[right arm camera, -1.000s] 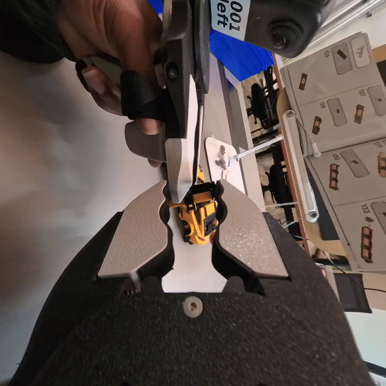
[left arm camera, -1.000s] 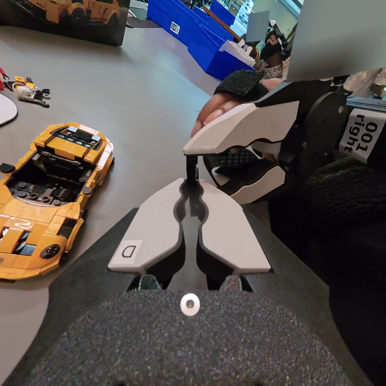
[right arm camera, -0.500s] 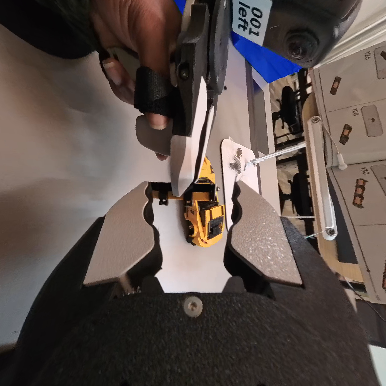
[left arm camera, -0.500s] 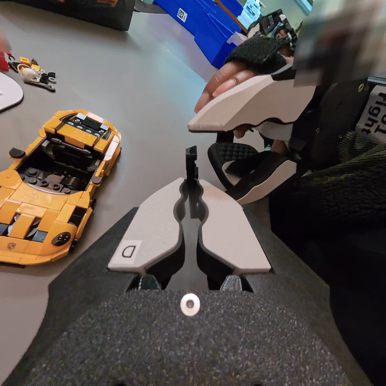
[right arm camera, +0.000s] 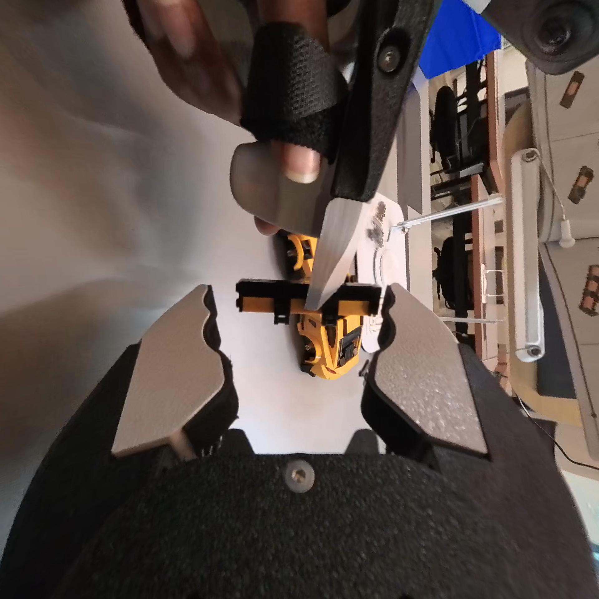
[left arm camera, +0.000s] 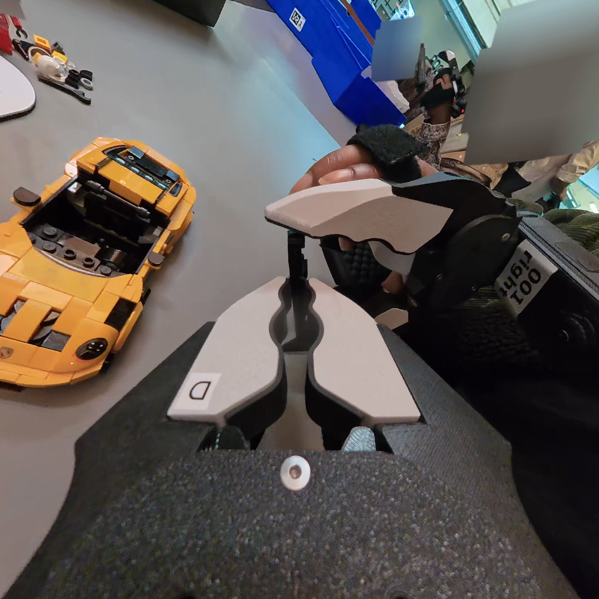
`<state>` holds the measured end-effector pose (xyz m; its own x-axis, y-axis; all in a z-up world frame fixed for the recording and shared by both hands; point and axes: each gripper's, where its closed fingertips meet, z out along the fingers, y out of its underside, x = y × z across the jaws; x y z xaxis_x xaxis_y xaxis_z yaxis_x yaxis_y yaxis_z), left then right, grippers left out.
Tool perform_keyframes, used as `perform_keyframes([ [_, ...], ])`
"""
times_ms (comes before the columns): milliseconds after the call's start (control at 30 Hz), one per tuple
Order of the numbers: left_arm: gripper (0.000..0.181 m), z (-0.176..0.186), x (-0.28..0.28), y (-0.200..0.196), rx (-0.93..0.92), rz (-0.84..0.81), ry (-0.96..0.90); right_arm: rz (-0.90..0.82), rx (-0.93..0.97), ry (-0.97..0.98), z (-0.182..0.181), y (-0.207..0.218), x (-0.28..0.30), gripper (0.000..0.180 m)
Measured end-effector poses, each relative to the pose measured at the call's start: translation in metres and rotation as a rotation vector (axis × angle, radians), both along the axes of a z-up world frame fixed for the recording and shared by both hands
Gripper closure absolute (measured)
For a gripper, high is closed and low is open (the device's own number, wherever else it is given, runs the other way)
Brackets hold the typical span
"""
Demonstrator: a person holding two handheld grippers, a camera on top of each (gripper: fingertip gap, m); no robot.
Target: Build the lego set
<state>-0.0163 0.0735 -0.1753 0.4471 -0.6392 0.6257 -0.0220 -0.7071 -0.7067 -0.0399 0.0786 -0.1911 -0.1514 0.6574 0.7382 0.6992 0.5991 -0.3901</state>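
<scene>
The left gripper [left arm camera: 296, 285] is clenching a small black-and-yellow lego assembly [right arm camera: 306, 303] between its pale fingers [left arm camera: 246, 337], which are drawn almost together with only a narrow slit between them; in the left wrist view the piece is showing edge-on as a thin black strip [left arm camera: 296, 259] standing up out of the tips. The right gripper [right arm camera: 299, 308] is spread wide, its two grey fingers [right arm camera: 175, 366] sitting well apart on either side of that assembly, which is lying crosswise between their tips. The right-hand tip is sitting just beside one end of the piece, though whether it is touching cannot be told, while the other tip is standing clear. Seen from the left wrist view, the upper finger [left arm camera: 350, 210] of the right gripper is reaching over the top of the strip and appears to be meeting its upper end. A hand [left arm camera: 340, 168] with a black strap around one finger is working the right gripper. The yellow lego car [left arm camera: 81, 259], partly built with its black interior open, is resting on the grey surface [left arm camera: 210, 113] to the left, well apart from both grippers. A scatter of small loose parts [left arm camera: 55, 68] is lying farther back on the surface beside a white tray [left arm camera: 13, 94].
</scene>
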Motion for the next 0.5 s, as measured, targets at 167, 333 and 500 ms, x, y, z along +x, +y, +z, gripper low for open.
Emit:
perform_keyframes([
  [167, 0.174, 0.0000, 0.0011, 0.0006, -0.002, 0.020, 0.002, -0.021, -0.006, 0.003, 0.0024, 0.0034, -0.0024, 0.094],
  [333, 0.174, -0.0001, 0.0009, 0.0002, -0.004, 0.023, 0.004, -0.010, -0.009, -0.001, 0.0024, 0.0026, -0.0025, 0.095],
  [500, 0.174, 0.0004, 0.0025, -0.0026, 0.012, 0.009, 0.019, 0.006, -0.041, 0.001, 0.0032, -0.0007, -0.0009, 0.095],
])
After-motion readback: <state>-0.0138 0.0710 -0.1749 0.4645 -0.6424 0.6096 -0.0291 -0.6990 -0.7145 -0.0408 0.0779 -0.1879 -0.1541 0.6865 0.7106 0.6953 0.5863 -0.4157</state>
